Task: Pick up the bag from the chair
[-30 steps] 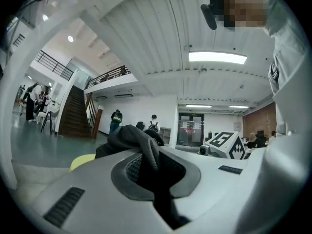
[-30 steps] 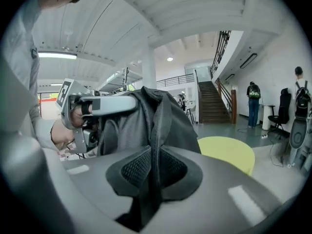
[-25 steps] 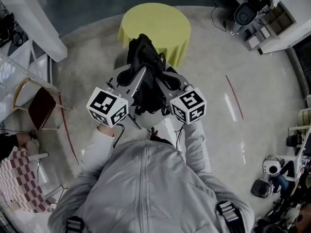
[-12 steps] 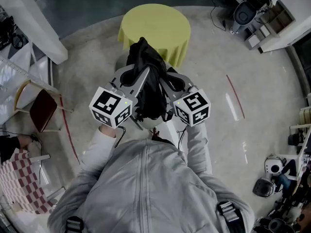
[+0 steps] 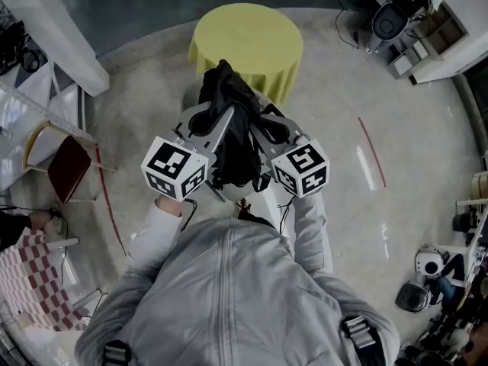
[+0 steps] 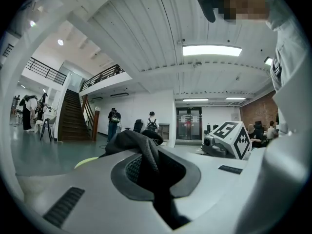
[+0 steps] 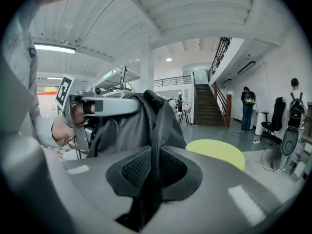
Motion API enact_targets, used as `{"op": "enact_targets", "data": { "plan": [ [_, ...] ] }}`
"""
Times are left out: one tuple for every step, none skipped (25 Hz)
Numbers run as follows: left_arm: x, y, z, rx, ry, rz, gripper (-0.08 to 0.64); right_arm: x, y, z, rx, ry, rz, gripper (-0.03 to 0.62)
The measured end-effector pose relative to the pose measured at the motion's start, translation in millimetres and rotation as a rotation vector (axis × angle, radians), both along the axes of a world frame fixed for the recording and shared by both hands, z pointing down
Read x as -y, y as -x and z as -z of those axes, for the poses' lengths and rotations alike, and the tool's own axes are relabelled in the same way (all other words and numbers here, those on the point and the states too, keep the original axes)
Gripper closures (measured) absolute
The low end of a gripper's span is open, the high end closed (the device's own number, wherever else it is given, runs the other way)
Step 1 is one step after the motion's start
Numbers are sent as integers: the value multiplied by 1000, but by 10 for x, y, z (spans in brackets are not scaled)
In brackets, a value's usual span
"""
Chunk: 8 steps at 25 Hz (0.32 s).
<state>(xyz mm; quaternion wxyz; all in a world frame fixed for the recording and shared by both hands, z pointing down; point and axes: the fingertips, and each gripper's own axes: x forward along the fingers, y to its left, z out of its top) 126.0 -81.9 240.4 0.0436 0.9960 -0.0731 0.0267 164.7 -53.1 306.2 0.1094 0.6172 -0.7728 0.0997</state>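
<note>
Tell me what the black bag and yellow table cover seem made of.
The black bag looks like matte woven fabric, maybe nylon: it sags and creases. The yellow table cover seems soft cloth: it drapes in folds at the edge.

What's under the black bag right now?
Only a sliver of white surface shows beneath the black fabric bag. The bag, clamped in the left gripper and right gripper, covers the rest.
</note>
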Motion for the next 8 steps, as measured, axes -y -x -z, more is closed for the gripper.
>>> {"op": "enact_targets", "data": {
  "plan": [
    [-3,-5,-6,2,3,2,549,-5,-5,-3,-1,1,1,537],
    [-9,-13,-13,5,5,3,551,-11,-14,-7,-2,1,0,537],
    [-15,-24,-20,7,7,4,549,-18,-27,-11,-3,0,-1,537],
    [-22,-35,-26,8,9,4,549,-25,-40,-15,-5,0,-2,537],
    [-28,-46,-33,10,10,4,549,-32,-53,-19,-7,0,-4,537],
    [-34,-56,-40,12,11,4,549,-38,-65,-24,-8,0,-5,537],
    [-39,-66,-48,13,12,4,549,-43,-77,-30,-8,1,-6,537],
    [-43,-75,-55,15,13,4,549,-48,-88,-36,-9,1,-7,537]
  ]
}}
